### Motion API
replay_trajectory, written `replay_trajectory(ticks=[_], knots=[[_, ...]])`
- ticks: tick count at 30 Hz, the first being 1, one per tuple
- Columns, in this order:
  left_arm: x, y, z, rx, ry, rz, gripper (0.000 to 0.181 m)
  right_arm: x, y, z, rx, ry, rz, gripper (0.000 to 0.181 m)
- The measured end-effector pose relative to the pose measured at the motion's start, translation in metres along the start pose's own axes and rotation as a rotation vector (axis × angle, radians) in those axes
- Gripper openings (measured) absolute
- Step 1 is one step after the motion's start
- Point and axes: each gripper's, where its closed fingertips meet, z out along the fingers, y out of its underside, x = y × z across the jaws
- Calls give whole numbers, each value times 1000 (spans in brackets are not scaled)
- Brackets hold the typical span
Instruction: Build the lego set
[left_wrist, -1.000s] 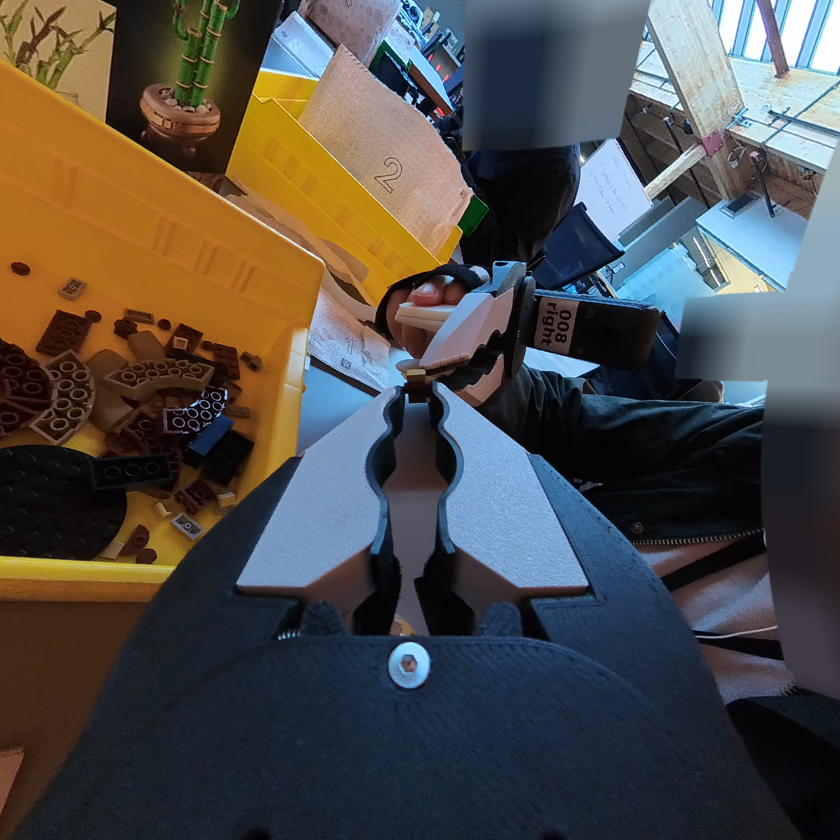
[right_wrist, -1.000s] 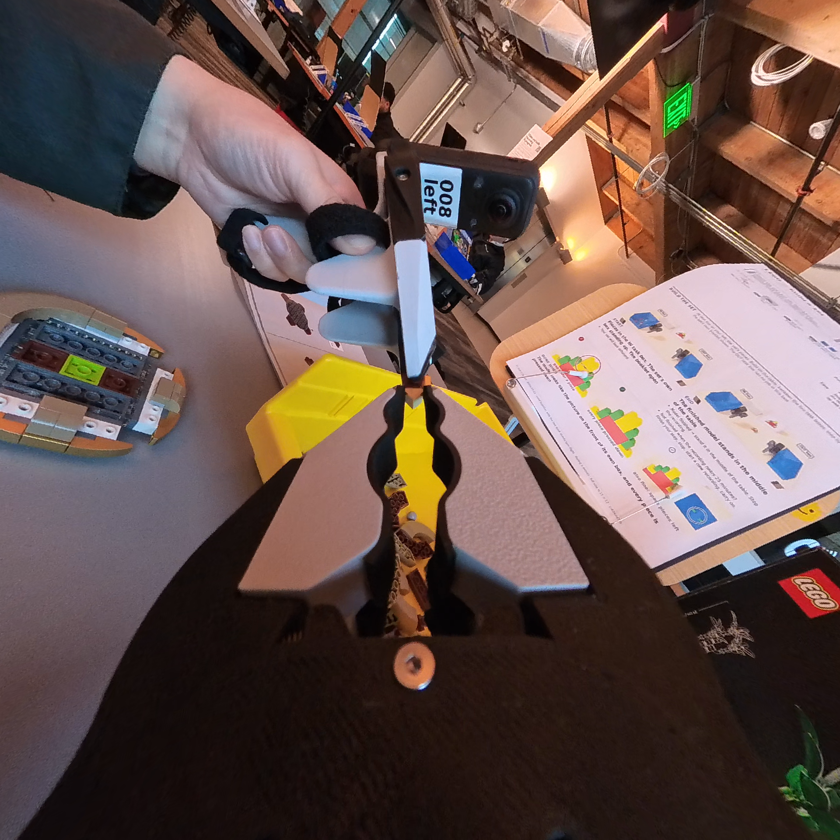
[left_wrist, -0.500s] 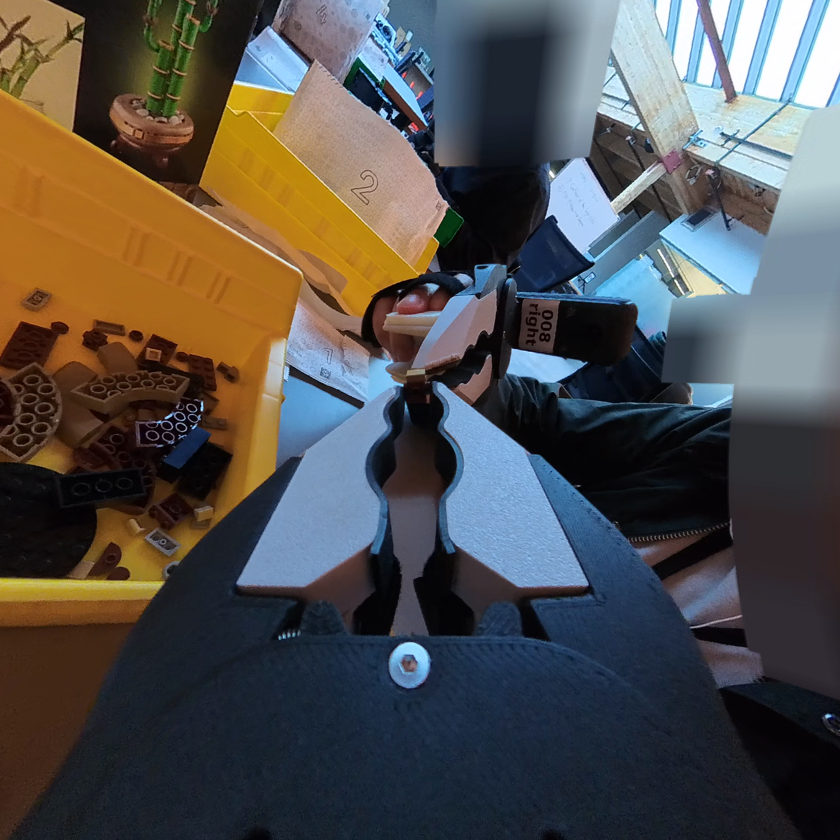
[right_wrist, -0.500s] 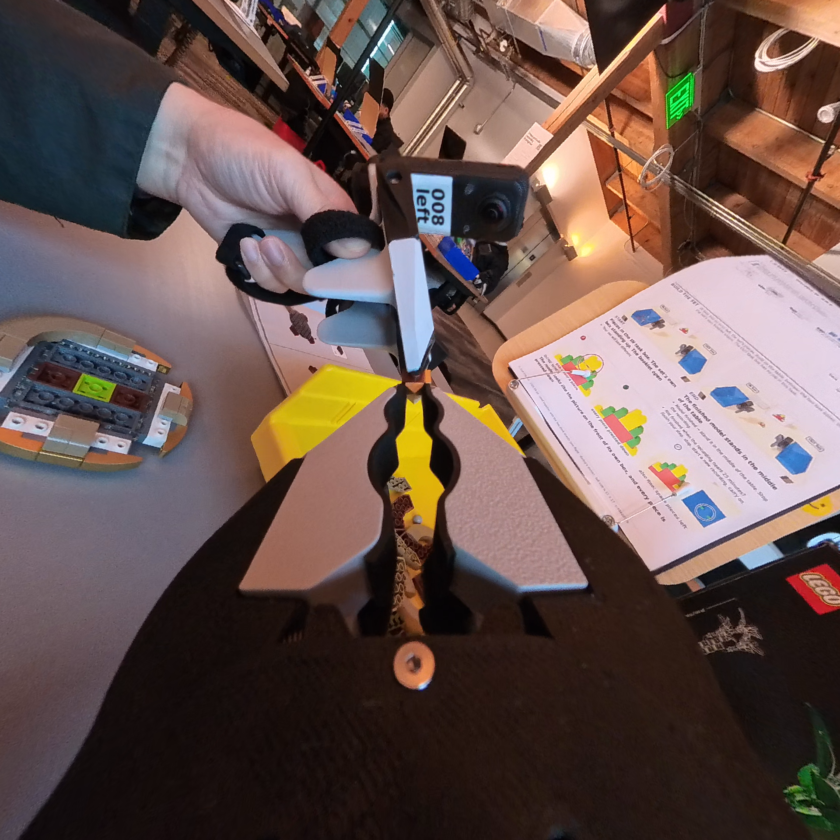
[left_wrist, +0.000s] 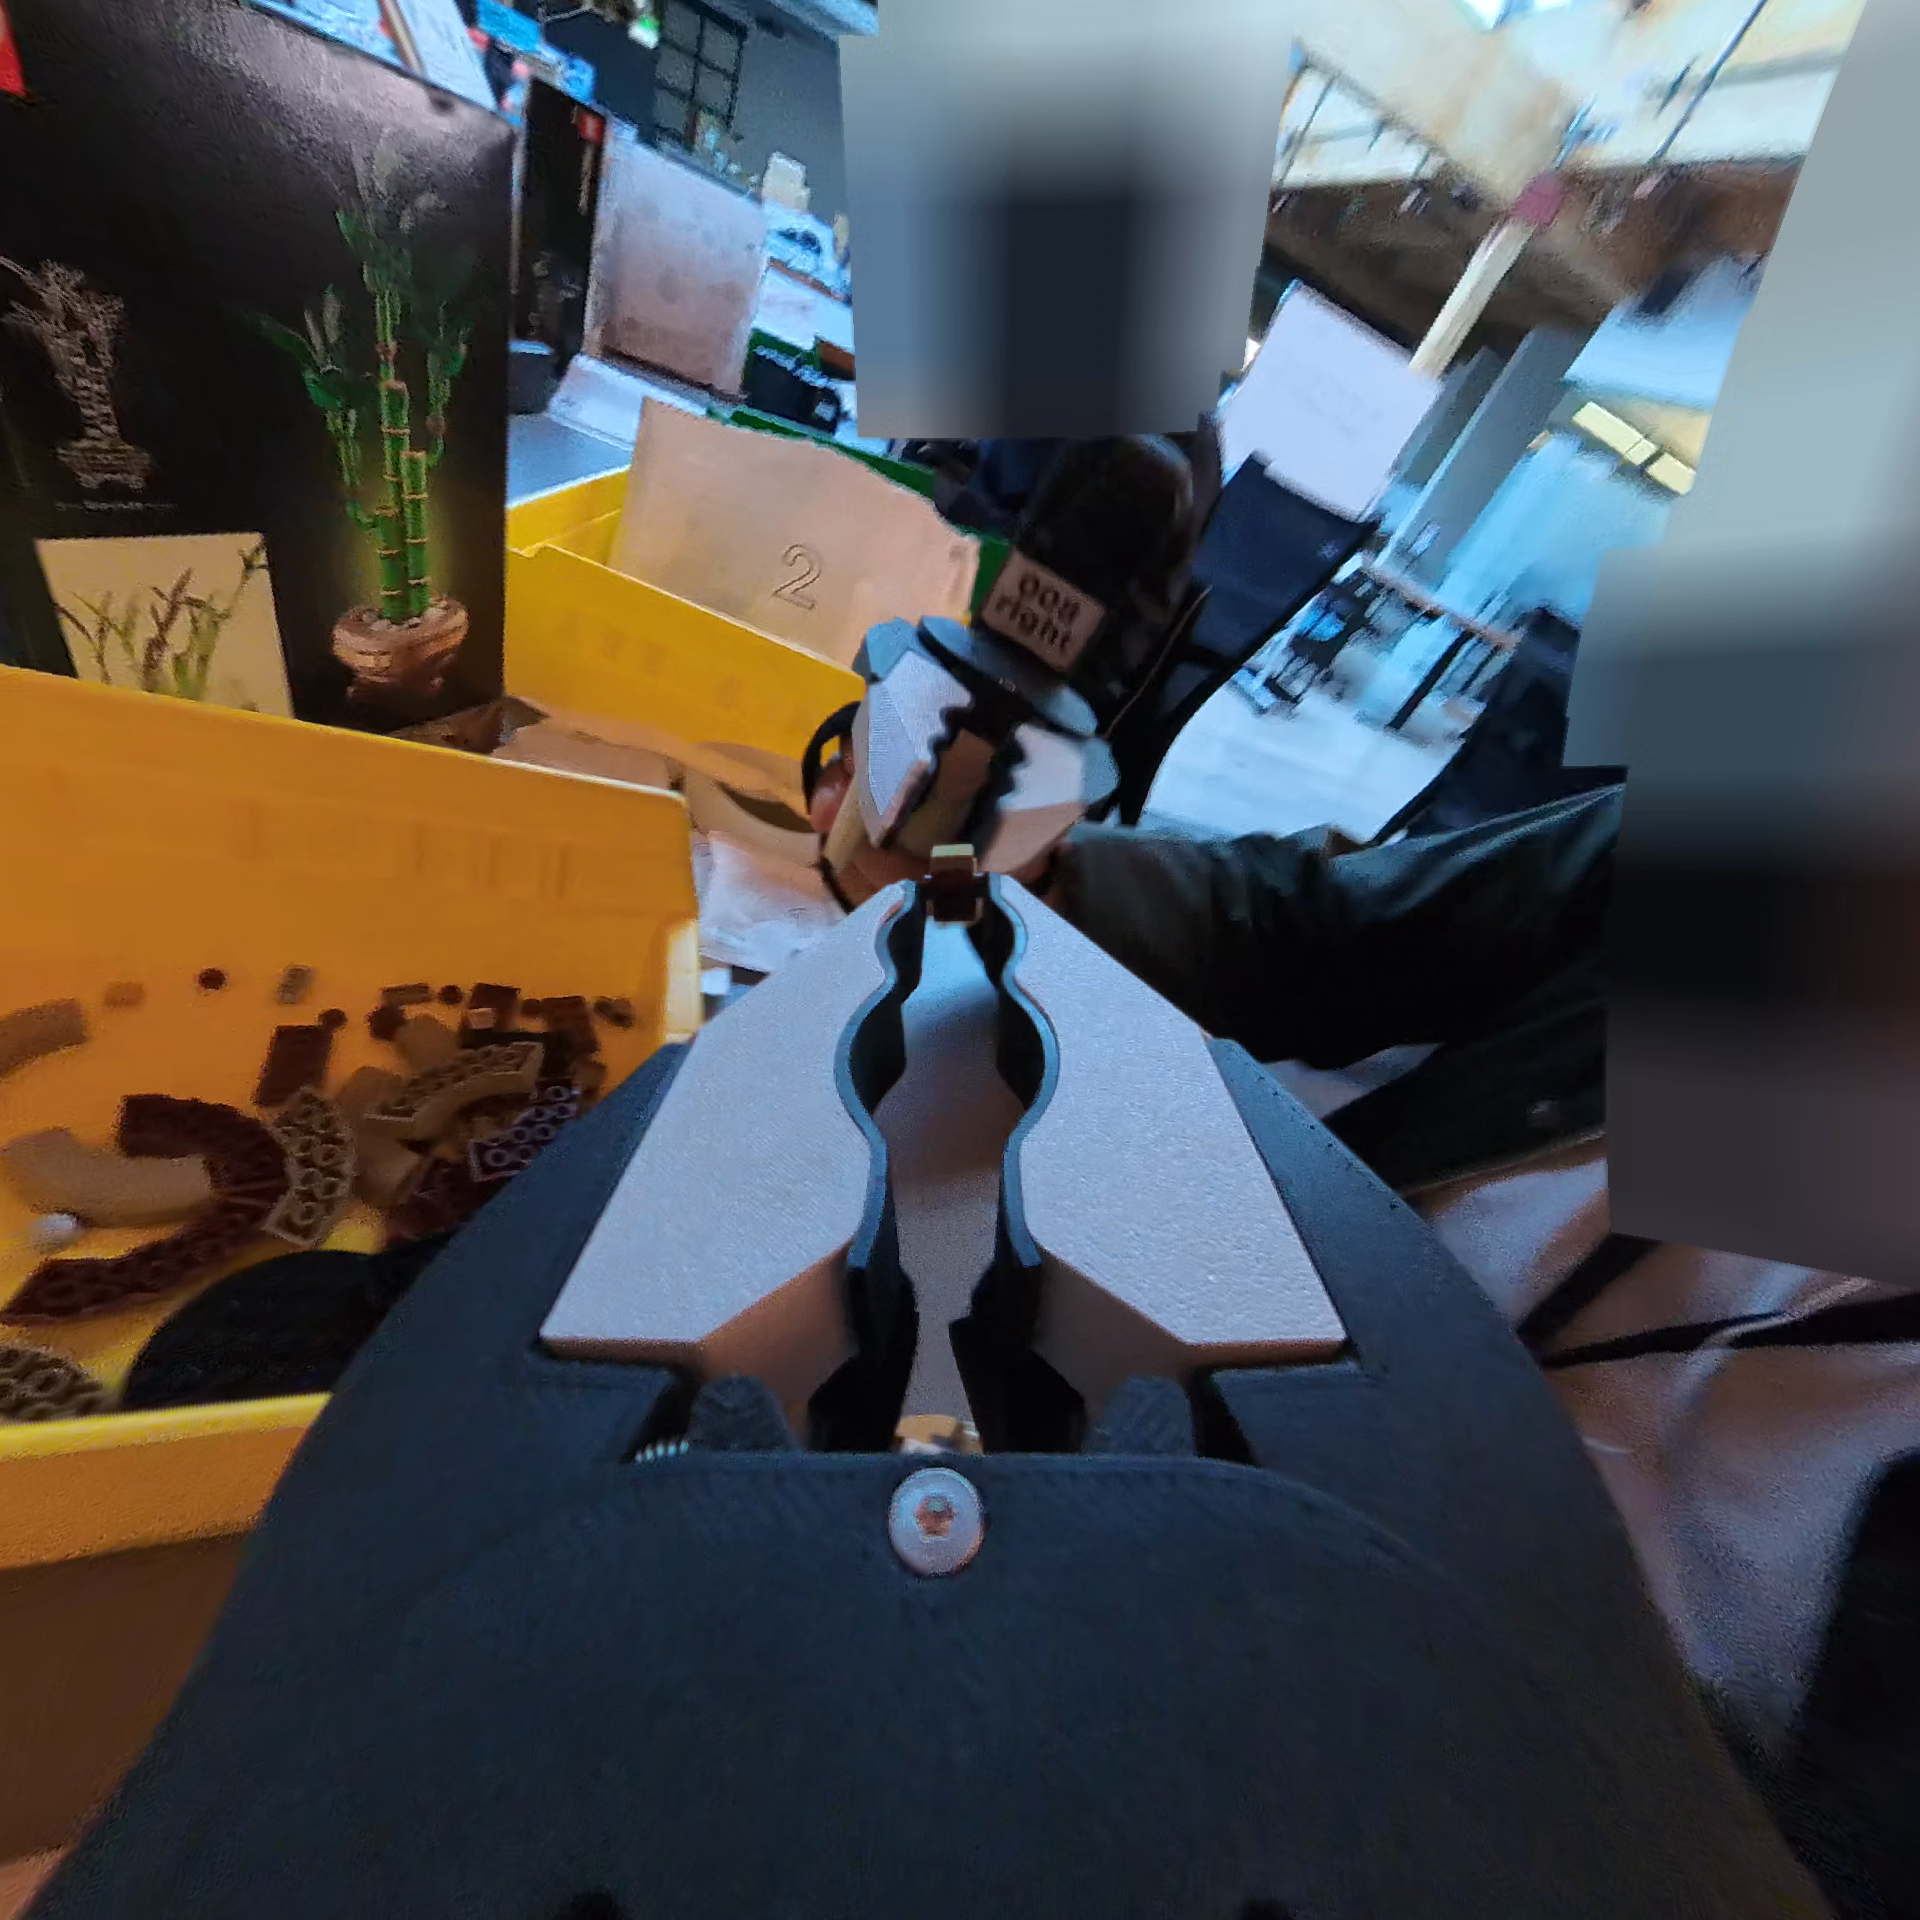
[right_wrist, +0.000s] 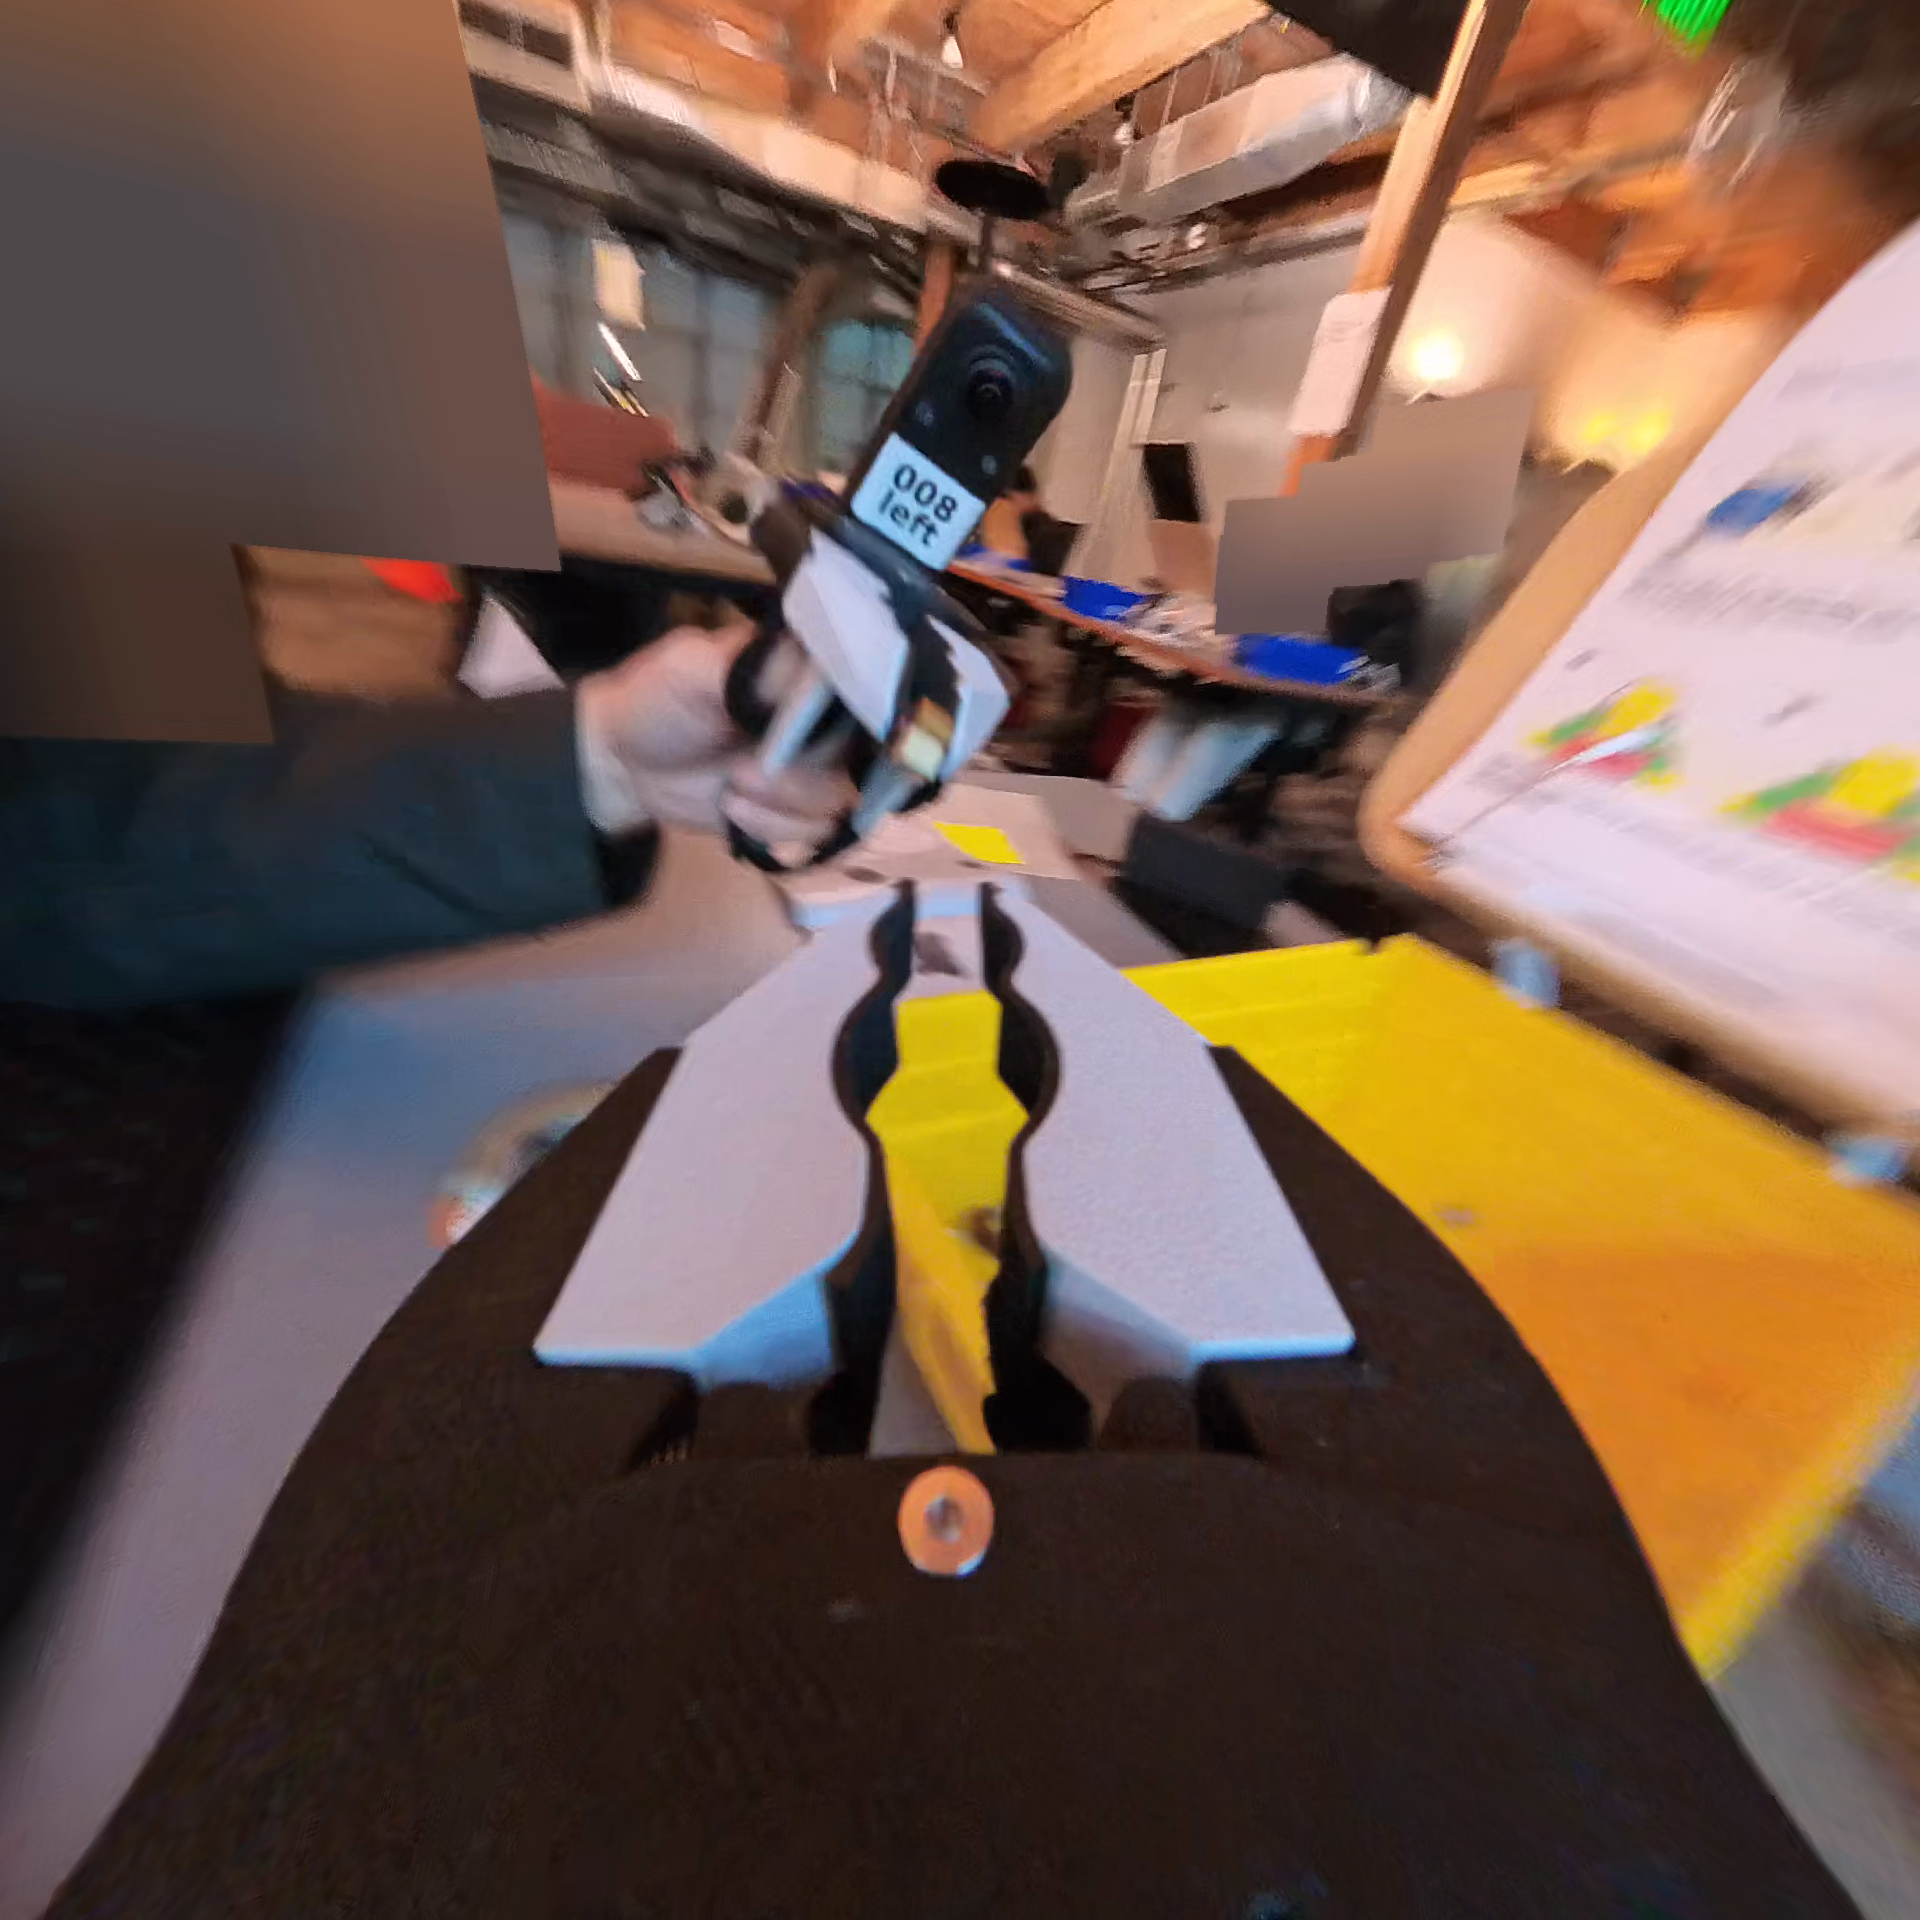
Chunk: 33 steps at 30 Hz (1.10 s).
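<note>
- The left claw (left_wrist: 954, 896) is closed on a small tan and brown brick piece (left_wrist: 954, 883), pinched at its fingertips above the surface.
- The right claw (right_wrist: 948, 904) stands slightly parted with nothing between its fingers; this view is motion-blurred, so the gap is probably small.
- In the left wrist view, the right claw sits just beyond the held piece.
- A yellow bin (left_wrist: 343, 821) at left holds loose dark and grey bricks (left_wrist: 312, 1143).
- The set's black box (left_wrist: 260, 364) stands behind the bin.
- An instruction sheet (right_wrist: 1704, 707) stands at far right.
</note>
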Motion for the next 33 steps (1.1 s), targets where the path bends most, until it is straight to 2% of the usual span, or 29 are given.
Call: replay_trajectory(ticks=[1, 3, 5, 7, 11, 13, 21, 25, 27, 29, 31, 33], knots=[[-2, 5, 7, -24, -28, 33, 9, -3, -3, 3, 27, -50, 134, 18], [-3, 10, 14, -49, -47, 62, 9, -5, -11, 3, 81, -118, 323, 24], [-1, 9, 17, -40, -36, 55, 9, -2, -14, 2, 97, -124, 381, 20], [0, 9, 17, -32, -26, 45, 9, -5, -6, 3, 46, -143, 373, 14], [-2, 12, 19, -49, -27, 37, 9, -8, -1, 7, 25, -156, 402, 15], [-1, 13, 20, -52, -28, 37, 9, -9, 2, 7, 9, -159, 390, 6], [-1, 15, 19, -72, -29, 45, 9, -10, 3, 8, 7, -191, 450, 5], [21, 12, 21, -57, 120, -7, 8, -24, -8, 3, 23, -306, 471, 5], [35, 6, 19, -20, 226, -52, 8, -35, -19, -2, 64, -396, 488, 4], [38, -1, 13, 23, 272, -89, 8, -34, -32, -9, 136, -436, 529, 4], [31, 0, 10, 22, 231, -82, 8, -25, -36, -13, 176, -419, 549, 5], [30, -1, 8, 27, 223, -68, 8, 0, -15, -9, 104, -229, 490, 5]])
